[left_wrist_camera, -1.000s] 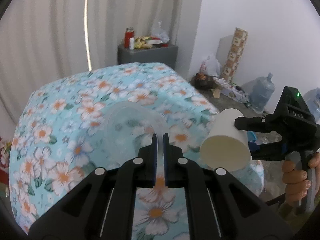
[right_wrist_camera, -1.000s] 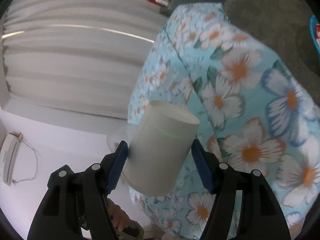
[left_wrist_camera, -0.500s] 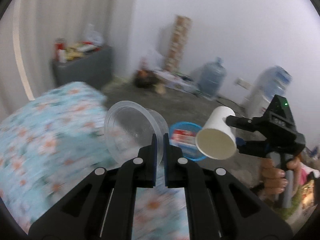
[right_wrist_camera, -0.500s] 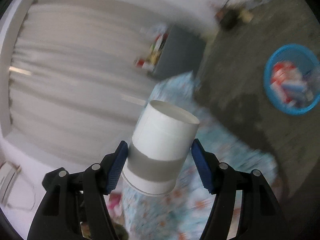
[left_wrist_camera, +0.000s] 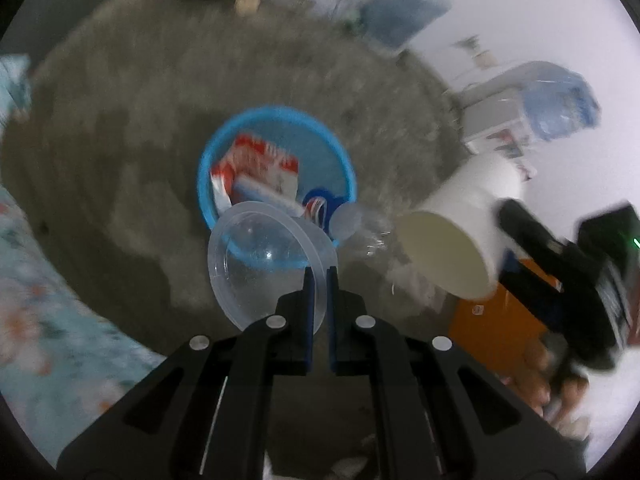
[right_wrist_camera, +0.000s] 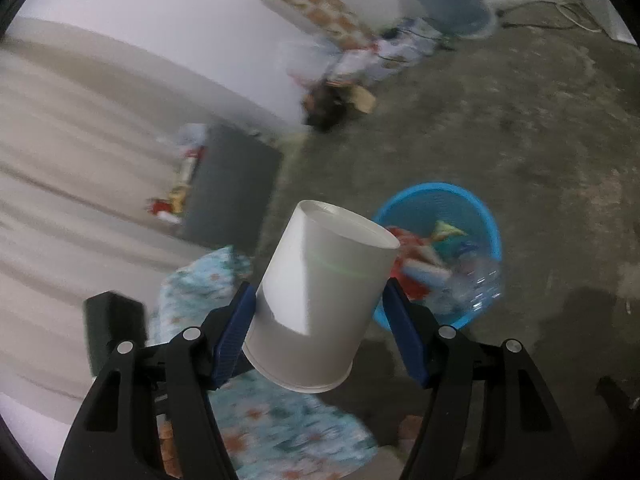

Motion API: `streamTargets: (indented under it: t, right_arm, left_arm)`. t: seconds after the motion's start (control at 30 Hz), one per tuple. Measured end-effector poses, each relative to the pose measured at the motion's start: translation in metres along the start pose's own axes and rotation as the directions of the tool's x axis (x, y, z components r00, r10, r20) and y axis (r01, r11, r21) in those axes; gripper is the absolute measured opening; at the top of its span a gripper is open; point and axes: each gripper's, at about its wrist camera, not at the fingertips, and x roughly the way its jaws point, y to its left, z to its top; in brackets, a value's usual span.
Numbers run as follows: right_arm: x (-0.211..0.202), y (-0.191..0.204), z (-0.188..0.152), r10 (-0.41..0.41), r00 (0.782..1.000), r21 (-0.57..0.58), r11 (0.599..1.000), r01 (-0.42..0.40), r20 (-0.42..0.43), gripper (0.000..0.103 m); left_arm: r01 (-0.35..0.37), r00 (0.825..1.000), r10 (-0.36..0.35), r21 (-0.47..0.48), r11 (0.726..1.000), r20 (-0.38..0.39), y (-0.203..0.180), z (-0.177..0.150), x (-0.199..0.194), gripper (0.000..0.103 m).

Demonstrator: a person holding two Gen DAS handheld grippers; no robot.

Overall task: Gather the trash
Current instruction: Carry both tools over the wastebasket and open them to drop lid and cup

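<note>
White paper cup (right_wrist_camera: 320, 300), clear plastic lid (left_wrist_camera: 264, 268), blue basket (right_wrist_camera: 486, 220) — turquoise cloth (left_wrist_camera: 48, 300) with orange-centred white flowers

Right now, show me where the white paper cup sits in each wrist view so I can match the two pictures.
Left wrist view: white paper cup at right of centre, open mouth toward the camera, held in the right tool.
Right wrist view: the cup at lower centre between the tool's blue pads.
Shared landmark: blue basket of trash on the floor.
</note>
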Motion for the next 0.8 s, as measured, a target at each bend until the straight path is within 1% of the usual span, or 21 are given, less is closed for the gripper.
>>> streamTargets:
  t: [0.07,0.17,0.23,0.27,0.3,0.4,0.47,0.53,0.57,0.6,0.63,0.67,0.73,0.8]
  right_arm:
    - [0.010,-0.012,0.010,-0.029,1.000,0.008,1.000,0.029,-0.012,0.064]
    - [0.020,-0.024,0.019,-0.053,0.998,0.014,0.998,0.053,-0.026,0.064]
    - [0.027,-0.030,0.024,-0.066,0.997,0.016,0.998,0.067,-0.033,0.064]
    - [0.033,-0.034,0.028,-0.075,0.996,0.018,0.997,0.076,-0.038,0.064]
    - [0.038,-0.036,0.031,-0.078,0.996,0.018,0.997,0.079,-0.045,0.064]
    - [0.061,-0.045,0.045,-0.084,0.993,0.031,0.996,0.087,-0.086,0.065]
    - [0.074,-0.048,0.050,-0.100,0.989,0.033,0.994,0.104,-0.109,0.065]
    - [0.089,-0.051,0.056,-0.139,0.983,0.022,0.990,0.142,-0.117,0.066]
    - [0.099,-0.052,0.060,-0.150,0.980,0.007,0.988,0.152,-0.133,0.066]
    - [0.110,-0.055,0.064,-0.178,0.973,0.003,0.984,0.180,-0.150,0.066]
    - [0.113,-0.056,0.065,-0.197,0.969,0.002,0.980,0.200,-0.152,0.068]
    - [0.119,-0.057,0.067,-0.227,0.962,-0.010,0.974,0.228,-0.150,0.074]
    - [0.125,-0.056,0.070,-0.267,0.954,-0.037,0.964,0.265,-0.133,0.076]
    - [0.124,-0.053,0.069,-0.286,0.951,-0.046,0.958,0.282,-0.116,0.078]
  left_arm:
    - [-0.033,0.999,0.032,-0.016,0.999,-0.044,0.000,0.010,0.030,0.004]
    - [-0.090,0.989,0.087,-0.017,0.996,-0.119,0.001,0.026,0.080,0.004]
    - [-0.116,0.983,0.111,-0.026,0.993,-0.145,0.011,0.037,0.096,0.007]
    - [-0.120,0.982,0.113,-0.038,0.992,-0.150,0.018,0.041,0.099,0.015]
    - [-0.123,0.982,0.114,-0.050,0.991,-0.151,0.022,0.046,0.105,0.028]
    - [-0.129,0.985,0.119,-0.074,0.989,-0.127,0.026,0.055,0.111,0.045]
    - [-0.129,0.986,0.120,-0.079,0.988,-0.113,0.026,0.057,0.108,0.050]
    - [-0.120,0.989,0.112,-0.075,0.990,-0.097,0.027,0.056,0.099,0.051]
    - [-0.116,0.990,0.110,-0.071,0.991,-0.091,0.028,0.056,0.094,0.053]
    - [-0.113,0.991,0.107,-0.069,0.991,-0.084,0.027,0.057,0.091,0.055]
    - [-0.109,0.992,0.105,-0.066,0.992,-0.073,0.028,0.057,0.083,0.055]
    - [-0.108,0.993,0.105,-0.060,0.992,-0.062,0.028,0.057,0.073,0.057]
    - [-0.106,0.994,0.105,-0.043,0.993,-0.033,0.028,0.055,0.051,0.058]
    - [-0.127,0.991,0.128,-0.022,0.992,0.039,0.028,0.050,0.017,0.058]
